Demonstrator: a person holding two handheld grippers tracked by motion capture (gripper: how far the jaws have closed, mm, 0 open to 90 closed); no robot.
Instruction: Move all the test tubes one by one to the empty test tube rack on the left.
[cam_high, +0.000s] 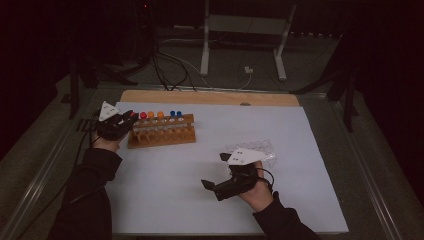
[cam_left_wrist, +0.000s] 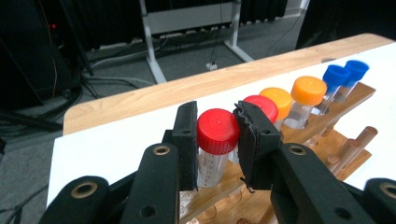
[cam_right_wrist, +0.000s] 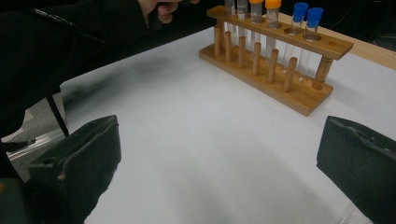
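It looks like a dim lab or test room set up for recording. A wooden rack (cam_high: 161, 131) of capped sample tubes (cam_left_wrist: 216, 144) stands on a white sheet over a wooden table (cam_high: 210, 97), with a clear plastic tray (cam_high: 257, 148) nearby. Behind, black curtains hang, cables (cam_high: 167, 65) sprawl across grey carpet, and a metal stand's legs (cam_high: 242, 42) rest there.

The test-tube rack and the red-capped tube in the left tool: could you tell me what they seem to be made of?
Rack: apparently wood, pale brown with visible grain and round dowel posts, matte. Red-capped tube: clear body, probably plastic though possibly glass; its cap looks like smooth, slightly glossy moulded plastic.
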